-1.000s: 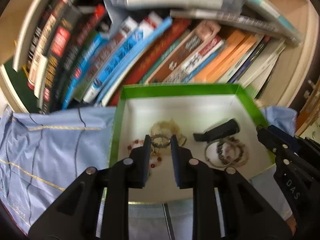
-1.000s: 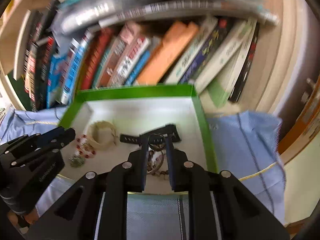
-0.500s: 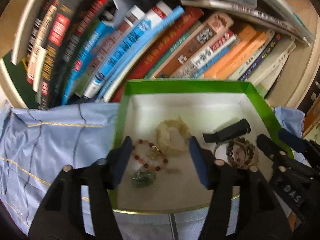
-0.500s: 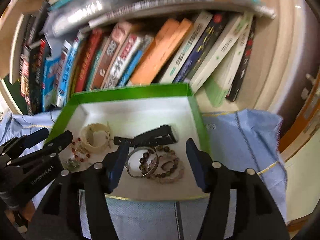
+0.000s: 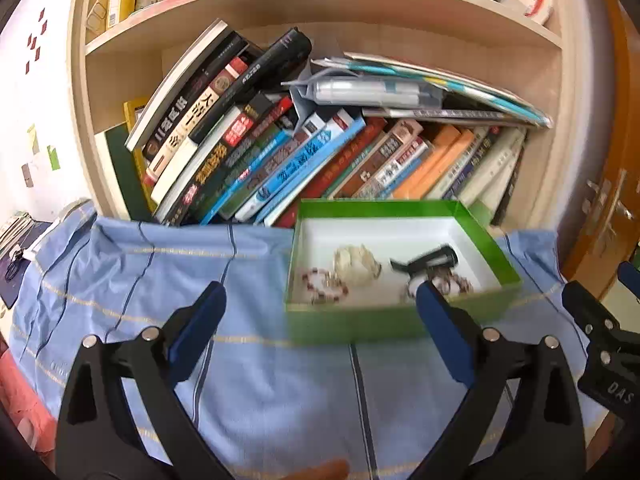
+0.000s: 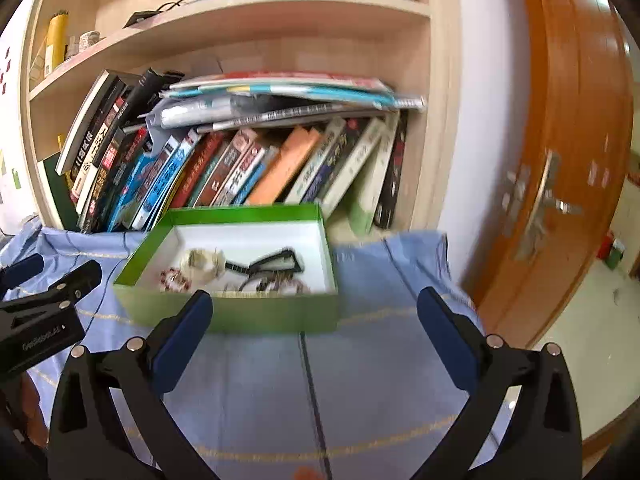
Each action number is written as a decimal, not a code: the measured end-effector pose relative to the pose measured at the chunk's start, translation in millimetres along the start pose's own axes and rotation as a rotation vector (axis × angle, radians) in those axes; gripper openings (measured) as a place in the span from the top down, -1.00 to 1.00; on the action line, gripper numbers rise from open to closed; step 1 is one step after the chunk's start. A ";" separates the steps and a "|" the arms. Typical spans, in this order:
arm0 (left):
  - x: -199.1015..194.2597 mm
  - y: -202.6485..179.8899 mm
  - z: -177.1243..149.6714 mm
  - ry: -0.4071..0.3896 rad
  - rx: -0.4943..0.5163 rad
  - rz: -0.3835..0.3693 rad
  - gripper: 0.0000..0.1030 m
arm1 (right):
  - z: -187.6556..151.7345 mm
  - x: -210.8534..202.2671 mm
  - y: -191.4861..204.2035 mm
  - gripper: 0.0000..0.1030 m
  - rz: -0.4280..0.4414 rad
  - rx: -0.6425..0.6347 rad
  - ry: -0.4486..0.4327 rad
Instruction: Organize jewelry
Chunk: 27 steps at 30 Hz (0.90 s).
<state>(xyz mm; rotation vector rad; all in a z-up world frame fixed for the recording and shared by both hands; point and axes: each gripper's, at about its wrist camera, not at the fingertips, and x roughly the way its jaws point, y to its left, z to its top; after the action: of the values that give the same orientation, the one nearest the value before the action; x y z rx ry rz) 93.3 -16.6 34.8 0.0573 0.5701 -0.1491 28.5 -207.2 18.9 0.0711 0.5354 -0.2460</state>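
- On the blue striped cloth [image 5: 256,264] covering the bench, a green box [image 5: 352,322] sits in front of a bookshelf [image 6: 240,32] of leaning books [image 5: 280,160].
- Inside the box lie a red bead bracelet [image 5: 322,282], a pale bracelet [image 5: 356,262], a black strap [image 5: 430,260] and darker bead bracelets [image 6: 280,282], close together on its white floor.
- Left gripper [image 5: 318,320] hangs over the cloth, its fingers opening wide and holding nothing.
- Right gripper [image 6: 314,324] hangs near the box's front wall, its fingers likewise opening wide and empty.
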 end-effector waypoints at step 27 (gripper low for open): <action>-52.5 -15.0 -21.0 -0.025 0.040 -0.021 -0.92 | -20.3 -37.2 -1.5 -0.94 0.027 0.016 0.002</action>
<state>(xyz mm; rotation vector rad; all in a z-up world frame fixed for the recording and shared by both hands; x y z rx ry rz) 36.1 -23.0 45.4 0.0881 0.5425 -0.1817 -12.9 -198.0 20.5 0.0943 0.5344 -0.2242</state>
